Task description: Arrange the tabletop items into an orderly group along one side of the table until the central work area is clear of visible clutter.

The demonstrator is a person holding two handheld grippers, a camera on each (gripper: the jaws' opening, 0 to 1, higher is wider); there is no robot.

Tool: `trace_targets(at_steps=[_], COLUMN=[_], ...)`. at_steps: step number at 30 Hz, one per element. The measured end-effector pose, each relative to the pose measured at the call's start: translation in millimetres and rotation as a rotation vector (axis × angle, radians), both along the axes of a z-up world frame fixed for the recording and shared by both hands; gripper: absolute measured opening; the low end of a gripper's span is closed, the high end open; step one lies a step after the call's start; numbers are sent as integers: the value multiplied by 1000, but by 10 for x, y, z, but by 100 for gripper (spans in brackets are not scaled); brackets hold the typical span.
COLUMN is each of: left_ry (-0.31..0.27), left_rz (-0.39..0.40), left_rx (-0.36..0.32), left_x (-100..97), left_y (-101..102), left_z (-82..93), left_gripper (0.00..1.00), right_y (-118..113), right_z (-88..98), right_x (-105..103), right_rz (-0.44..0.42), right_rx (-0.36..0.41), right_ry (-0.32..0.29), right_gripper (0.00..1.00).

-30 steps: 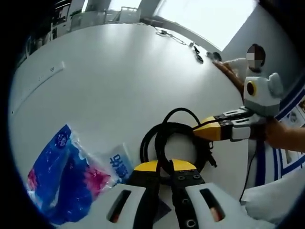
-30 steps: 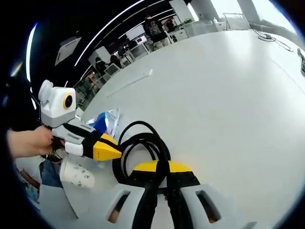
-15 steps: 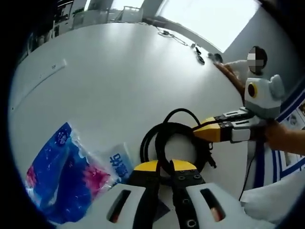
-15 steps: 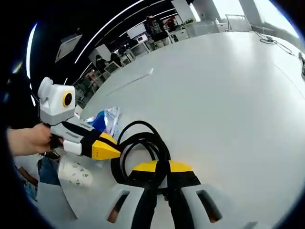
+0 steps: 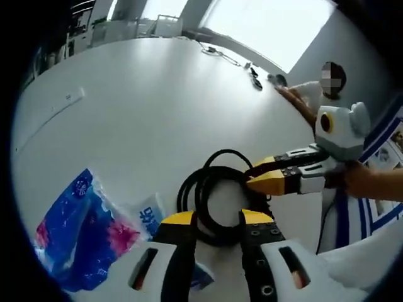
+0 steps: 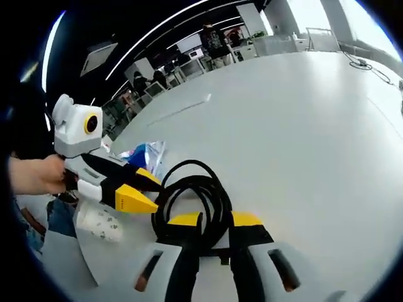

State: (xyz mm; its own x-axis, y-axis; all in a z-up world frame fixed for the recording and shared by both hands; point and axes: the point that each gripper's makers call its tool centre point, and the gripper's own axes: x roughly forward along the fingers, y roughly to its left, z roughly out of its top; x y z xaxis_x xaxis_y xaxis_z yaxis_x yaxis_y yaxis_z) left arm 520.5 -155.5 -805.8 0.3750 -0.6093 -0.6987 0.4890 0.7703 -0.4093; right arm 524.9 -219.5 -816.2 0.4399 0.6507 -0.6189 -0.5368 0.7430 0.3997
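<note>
- Both of our grippers have let their jaws spread since a second ago: then each pair was pinched together on the black cable coil (image 5: 217,204), and now each stands parted with the coil's strands lying in the gap.
- In the left gripper view, we see our left gripper (image 5: 216,221) with its yellow-tipped jaws set well apart, the near loops of the coil passing between them without being squeezed.
- In the right gripper view, our right gripper (image 6: 215,221) shows the same posture, jaws apart and the coil's loops running up between them.
- Each gripper also enters the other's picture: the right one comes in from the right of the left gripper view, held by a hand (image 5: 368,182), its yellow tips against the coil's far edge and visibly separated.
- The coil lies on the white table (image 5: 157,107), at the near edge by us.
- Just beside the coil, on its left in the left gripper view, sits a blue and pink plastic packet (image 5: 82,233); we cannot tell whether they touch.
- A white paper cup (image 6: 99,225) lies on its side below the left gripper in the right gripper view.
- Far across the table, a thin dark cable (image 5: 220,53) trails near the edge.
</note>
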Motion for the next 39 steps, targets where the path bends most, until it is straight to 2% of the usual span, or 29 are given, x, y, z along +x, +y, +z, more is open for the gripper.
trace_targets(at_steps=[4, 6, 7, 8, 10, 11, 12, 13, 15, 28, 39], left_ry=[-57, -87, -124, -163, -241, -261, -292, -315, -333, -330, -335], left_rz=[6, 21, 22, 38, 41, 48, 55, 55, 45, 24, 67], left_rx=[-57, -83, -100, -84, -81, -71, -66, -63, -41, -23, -5], left_x=[58, 83, 99, 133, 170, 172, 184, 224, 212, 132, 58], left_y=[-18, -28, -38, 3, 30, 51, 74, 102, 151, 220, 561], left_z=[177, 274, 358, 412, 534, 568, 611, 626, 648, 701, 773], left_gripper=[28, 34, 38, 45, 66, 80, 90, 96, 97, 96, 93], right_y=[14, 31, 33, 41, 38, 28, 31, 23, 10, 38, 124], right_z=[54, 103, 123, 156, 197, 205, 236, 259, 265, 348, 483], right_x=[42, 71, 66, 59, 74, 86, 108, 129, 154, 189, 210], right_rz=[27, 38, 37, 50, 53, 53, 51, 49, 47, 72, 104], right_rx=[-28, -32, -42, -52, -54, -59, -54, -60, -63, -73, -79], right_ry=[-90, -141, -154, -175, -201, -209, -229, -249, -253, -254, -265], right_gripper=[38, 52, 57, 62, 68, 75, 81, 87, 96, 94, 90])
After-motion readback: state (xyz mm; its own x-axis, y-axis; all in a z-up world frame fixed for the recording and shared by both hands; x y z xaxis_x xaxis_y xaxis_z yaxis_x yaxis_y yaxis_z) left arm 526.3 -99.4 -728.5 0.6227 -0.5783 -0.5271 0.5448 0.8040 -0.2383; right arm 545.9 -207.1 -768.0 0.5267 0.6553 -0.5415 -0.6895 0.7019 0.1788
